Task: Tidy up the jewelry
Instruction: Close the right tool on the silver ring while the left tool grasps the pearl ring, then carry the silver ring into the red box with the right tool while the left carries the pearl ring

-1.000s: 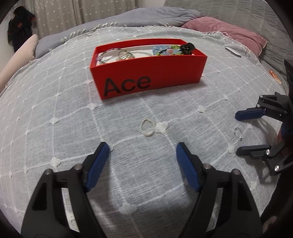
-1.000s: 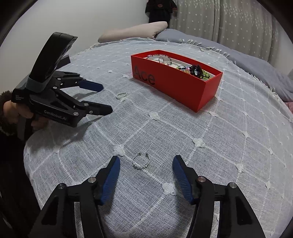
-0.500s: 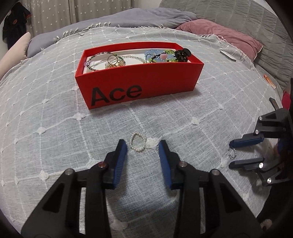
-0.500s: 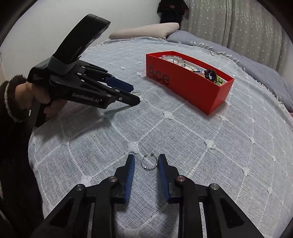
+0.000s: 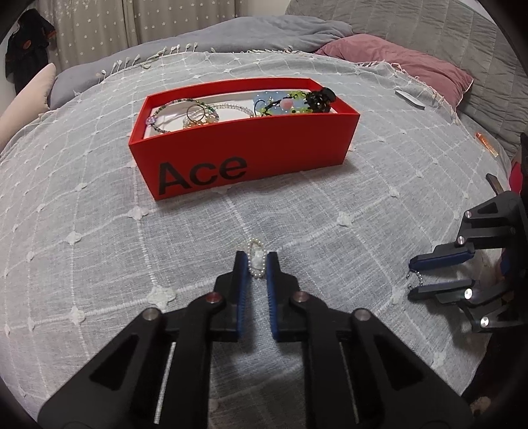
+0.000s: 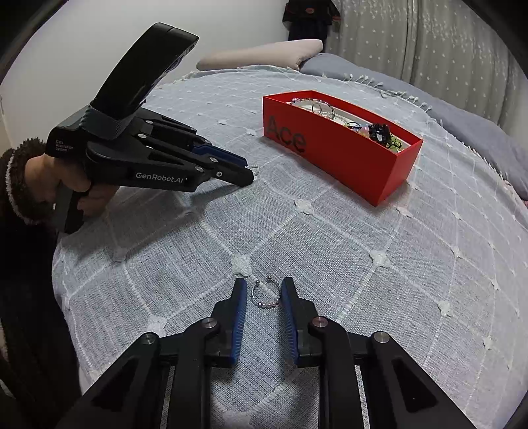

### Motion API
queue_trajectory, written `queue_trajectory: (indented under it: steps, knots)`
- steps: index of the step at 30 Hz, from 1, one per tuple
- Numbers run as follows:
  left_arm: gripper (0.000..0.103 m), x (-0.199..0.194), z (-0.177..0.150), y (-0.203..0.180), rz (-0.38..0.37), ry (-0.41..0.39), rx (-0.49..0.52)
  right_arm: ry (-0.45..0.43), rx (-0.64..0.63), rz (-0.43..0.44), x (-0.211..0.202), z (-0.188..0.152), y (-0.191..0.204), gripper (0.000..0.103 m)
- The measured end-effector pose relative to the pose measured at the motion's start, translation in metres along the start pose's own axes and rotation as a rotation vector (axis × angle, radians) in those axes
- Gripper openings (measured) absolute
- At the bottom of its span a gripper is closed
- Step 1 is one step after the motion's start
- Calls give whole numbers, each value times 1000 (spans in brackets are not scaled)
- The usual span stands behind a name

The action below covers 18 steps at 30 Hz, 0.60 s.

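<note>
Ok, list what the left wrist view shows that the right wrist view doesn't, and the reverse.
Only the left wrist view: the quilted grey cover and a small orange item. Only the right wrist view: the hand holding the left gripper, whose jaws have just been closing on the pearl ring, and the white wall. Both: the red box, the bedspread, and the beaded ring between the right gripper's jaws, also just closing.

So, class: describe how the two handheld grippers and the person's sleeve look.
The left gripper and right gripper share black frames, silver pivot screws and ribbed blue finger pads. White lettering marks the left one's body. The sleeve is dark with fleecy trim.
</note>
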<state>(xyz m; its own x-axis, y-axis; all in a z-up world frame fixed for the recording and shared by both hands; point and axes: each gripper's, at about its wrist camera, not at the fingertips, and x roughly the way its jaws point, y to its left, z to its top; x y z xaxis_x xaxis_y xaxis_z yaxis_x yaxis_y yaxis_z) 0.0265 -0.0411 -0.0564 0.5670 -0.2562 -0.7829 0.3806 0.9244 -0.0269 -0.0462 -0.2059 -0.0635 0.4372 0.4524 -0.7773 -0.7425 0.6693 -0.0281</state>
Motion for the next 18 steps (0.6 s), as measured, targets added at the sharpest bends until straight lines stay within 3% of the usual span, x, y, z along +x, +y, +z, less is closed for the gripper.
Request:
queue_trajectory:
  steps: [5, 18]
  knots:
    - [6, -3, -1, 1, 9, -5, -12, 3, 3, 1, 1, 2, -2, 18]
    - [6, -18, 3, 2, 9, -44, -31, -17, 30, -16, -7, 5, -8, 17]
